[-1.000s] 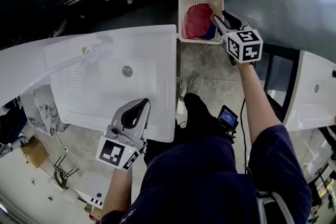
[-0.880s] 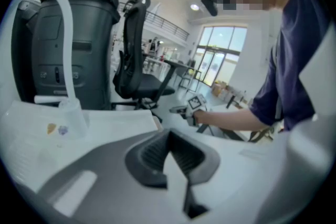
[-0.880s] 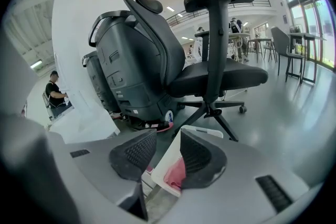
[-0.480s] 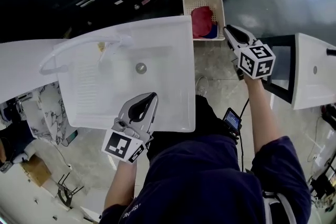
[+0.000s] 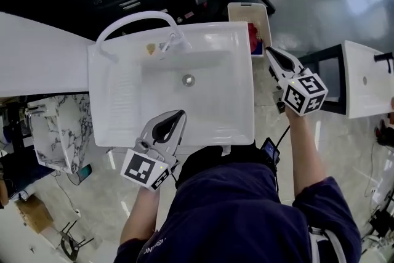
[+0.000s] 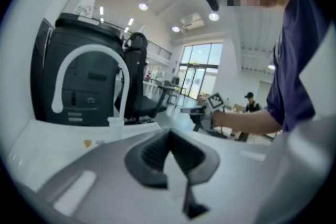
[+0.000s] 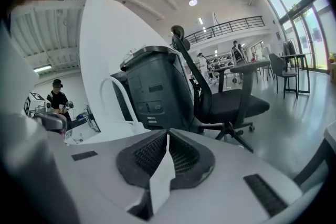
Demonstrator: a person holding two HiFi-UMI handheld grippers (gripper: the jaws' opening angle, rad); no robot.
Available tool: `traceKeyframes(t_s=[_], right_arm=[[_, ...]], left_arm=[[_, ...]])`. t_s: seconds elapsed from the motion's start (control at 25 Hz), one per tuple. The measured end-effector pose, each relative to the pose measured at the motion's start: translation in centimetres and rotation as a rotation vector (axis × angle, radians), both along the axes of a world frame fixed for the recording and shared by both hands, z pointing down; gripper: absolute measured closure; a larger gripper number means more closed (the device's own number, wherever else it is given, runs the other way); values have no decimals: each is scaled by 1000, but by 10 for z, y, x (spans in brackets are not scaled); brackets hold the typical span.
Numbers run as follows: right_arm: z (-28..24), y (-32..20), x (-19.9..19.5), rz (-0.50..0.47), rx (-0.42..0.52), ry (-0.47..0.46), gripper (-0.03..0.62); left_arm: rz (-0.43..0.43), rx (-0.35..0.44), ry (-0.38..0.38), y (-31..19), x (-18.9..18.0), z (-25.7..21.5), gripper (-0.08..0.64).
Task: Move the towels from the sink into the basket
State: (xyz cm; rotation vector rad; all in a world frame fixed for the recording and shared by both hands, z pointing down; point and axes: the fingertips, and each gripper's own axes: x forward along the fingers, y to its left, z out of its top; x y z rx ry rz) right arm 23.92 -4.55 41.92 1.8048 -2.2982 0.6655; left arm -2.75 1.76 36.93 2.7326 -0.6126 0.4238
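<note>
The towels lie in the basket, which stands on the floor past the far right corner of the sink. From the head view only a strip of the basket's inside shows beyond the sink's edge. There is red cloth in it, and what may be a bit of blue below that, though it is too small to be sure.

The right gripper hangs off the sink's right side, its tips pointing toward the basket's near end and close to it, but clear of the cloth. Its jaws have just closed and now stand together with nothing between them, as the right gripper view shows plainly.

The left gripper is over the near rim of the sink, well apart from the basket. Its jaws are also pressed together and empty. Ahead of it rises the white arc of the faucet.
</note>
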Motion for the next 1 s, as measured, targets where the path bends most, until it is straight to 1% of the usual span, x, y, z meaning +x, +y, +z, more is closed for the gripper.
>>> traceKeyframes(t_s=[0.24,0.36,0.48,0.6,0.76,0.88,1.0], right_arm=[[-52,19,-73,-44,83,-4,574],[-85,29,-101,-75,142,2,574],[-114,45,-122,-94,187,-10,575],[-143,58,-129,-110,234,-15,577],[-160,77,-121,-116,277,-42,580],[-159,88,-111,-134,276,-54,580],[-148,102,-103,-165,246,-63,581]], left_arm=[[-1,51,55,12,-44,-21,557],[2,70,84,15,-54,-30,557],[8,68,95,25,-59,-39,557],[19,82,96,33,-53,-49,557],[16,114,86,41,-40,-58,557],[-1,129,87,45,-27,-64,557],[-23,145,85,53,-10,-71,557]])
